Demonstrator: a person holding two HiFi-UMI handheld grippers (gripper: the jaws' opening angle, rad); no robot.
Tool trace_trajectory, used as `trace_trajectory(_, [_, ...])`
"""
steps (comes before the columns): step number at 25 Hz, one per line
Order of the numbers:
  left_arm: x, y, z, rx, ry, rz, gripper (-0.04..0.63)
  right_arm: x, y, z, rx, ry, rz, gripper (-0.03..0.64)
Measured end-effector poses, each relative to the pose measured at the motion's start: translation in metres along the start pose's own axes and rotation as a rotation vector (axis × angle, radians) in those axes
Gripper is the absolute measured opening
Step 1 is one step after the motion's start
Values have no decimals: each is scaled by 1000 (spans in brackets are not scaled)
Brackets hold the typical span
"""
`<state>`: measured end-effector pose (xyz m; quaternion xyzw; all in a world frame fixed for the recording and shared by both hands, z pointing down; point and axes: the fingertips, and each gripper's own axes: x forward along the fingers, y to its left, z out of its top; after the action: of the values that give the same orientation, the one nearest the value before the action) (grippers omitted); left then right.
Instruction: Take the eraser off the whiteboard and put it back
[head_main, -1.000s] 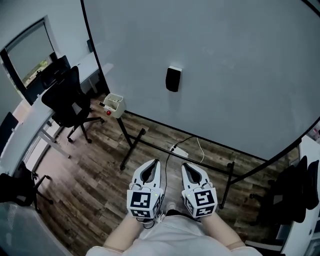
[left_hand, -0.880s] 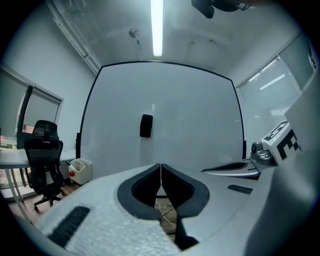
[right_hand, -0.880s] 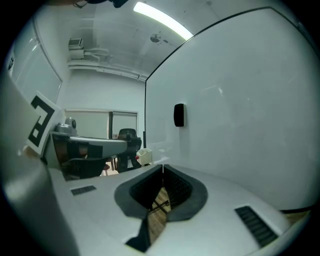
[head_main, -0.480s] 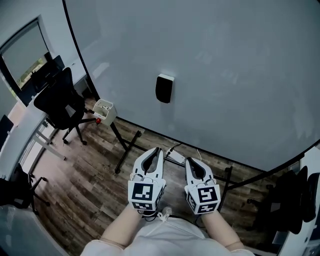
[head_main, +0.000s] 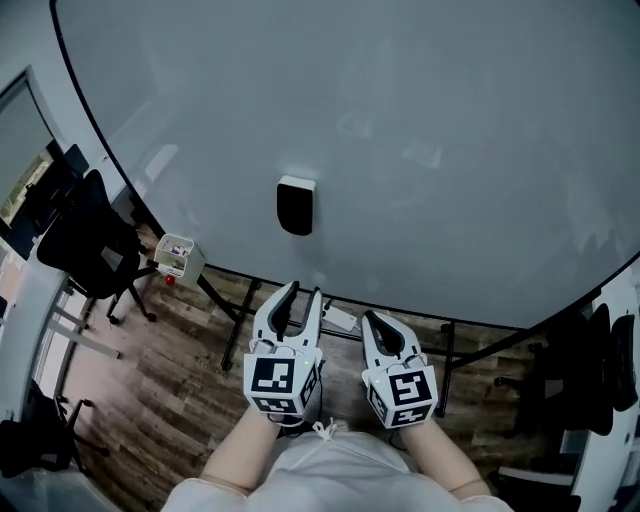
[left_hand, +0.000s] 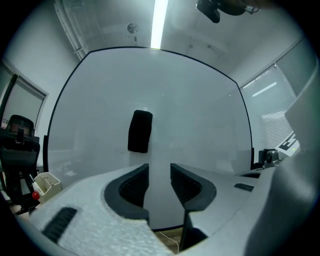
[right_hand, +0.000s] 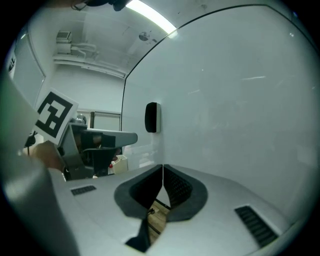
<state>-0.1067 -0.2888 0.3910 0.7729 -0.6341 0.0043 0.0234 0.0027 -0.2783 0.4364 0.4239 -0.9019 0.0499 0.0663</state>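
A black eraser (head_main: 296, 207) sticks upright on the big whiteboard (head_main: 430, 120), a little left of the middle of the head view and low on the board, near its bottom edge. Both grippers sit at the bottom centre of that view, pointed toward the board and not touching it. The left gripper (head_main: 303, 292) is just below the eraser, and its jaws have just been opening. They now stand a small way apart with nothing between them, only bare board showing through the gap. The right gripper (head_main: 375, 320) is beside it, slightly lower in the frame, its jaws closed together and empty. At the left edge a black office chair (head_main: 85, 250) stands on the wood floor (head_main: 180, 380), with a small white box (head_main: 175, 256) by the board's lower left corner.
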Motion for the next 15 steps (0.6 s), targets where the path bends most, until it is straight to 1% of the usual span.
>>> trace_trajectory(1, [6, 5, 3, -6, 4, -12, 142, 5, -1, 2, 5, 0, -14, 29])
trace_trajectory(3, [17, 14, 9, -8, 11, -27, 190, 15, -3, 5, 15, 1, -40, 29])
trace_trajectory(5, [28, 24, 19, 9, 3, -27, 236, 22, -5, 7, 23, 3, -64, 29])
trace_trajectory(10, [56, 42, 49, 34, -30, -36, 293, 42, -2, 12, 28, 18, -96, 29])
trace_trajectory(12, [66, 45, 59, 44, -40, -48, 308, 48, 1, 13, 29, 21, -104, 29])
trace_trajectory(15, [82, 44, 70, 68, -52, -75, 311, 55, 2, 13, 27, 32, -113, 29])
